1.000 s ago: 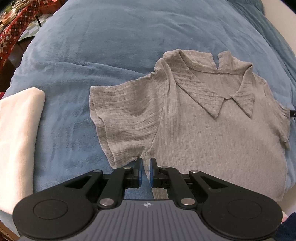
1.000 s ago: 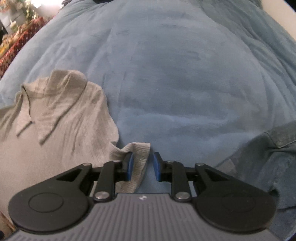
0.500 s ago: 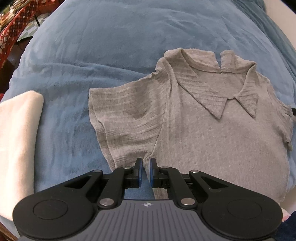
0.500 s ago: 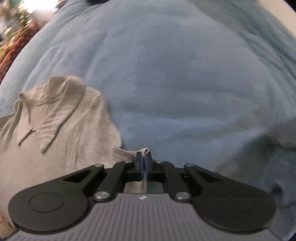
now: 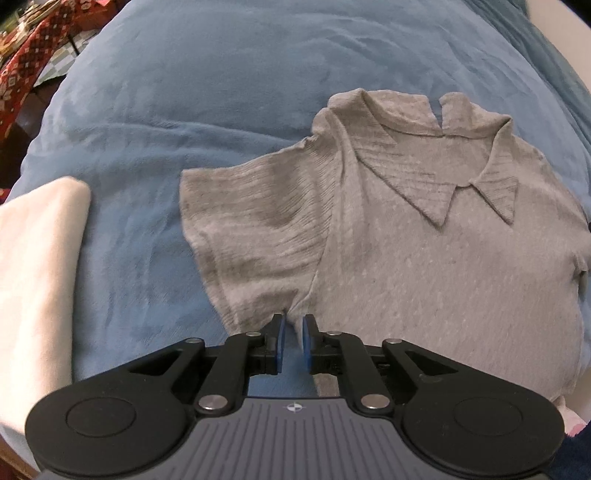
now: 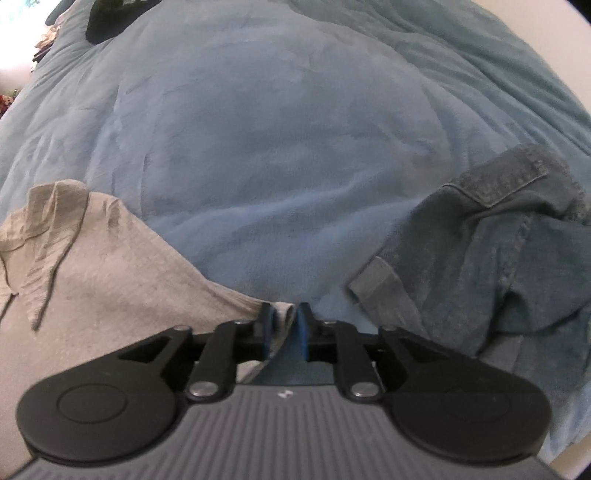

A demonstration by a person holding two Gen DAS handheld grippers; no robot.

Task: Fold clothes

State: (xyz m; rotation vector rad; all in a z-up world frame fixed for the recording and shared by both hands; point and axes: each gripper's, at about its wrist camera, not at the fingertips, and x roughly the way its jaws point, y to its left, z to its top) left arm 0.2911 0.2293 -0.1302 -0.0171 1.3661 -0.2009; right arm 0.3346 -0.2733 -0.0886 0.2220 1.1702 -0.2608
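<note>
A grey ribbed collared shirt (image 5: 424, 266) lies face up on a blue blanket (image 5: 184, 92), its near sleeve (image 5: 258, 221) spread flat to the left. My left gripper (image 5: 291, 328) sits at the armpit seam. Its jaws are opening, and a narrow gap shows between the pads with the shirt's edge at their tips. In the right wrist view the shirt (image 6: 96, 266) fills the lower left. My right gripper (image 6: 284, 321) is at the other sleeve's edge, its jaws opening. A flap of grey cloth hangs loose between them against the left pad.
A folded cream cloth (image 5: 33, 277) lies left of the shirt. A crumpled denim garment (image 6: 498, 266) lies right of my right gripper. Far off, a dark object (image 6: 114, 14) rests on the blanket (image 6: 277, 147). Red patterned fabric (image 5: 33, 62) lies beyond the bed's left edge.
My right gripper closed on the sleeve edge, shifted and rolled, then spread its jaws again; the denim garment came further into view. My left gripper stayed put and its gap widened slightly.
</note>
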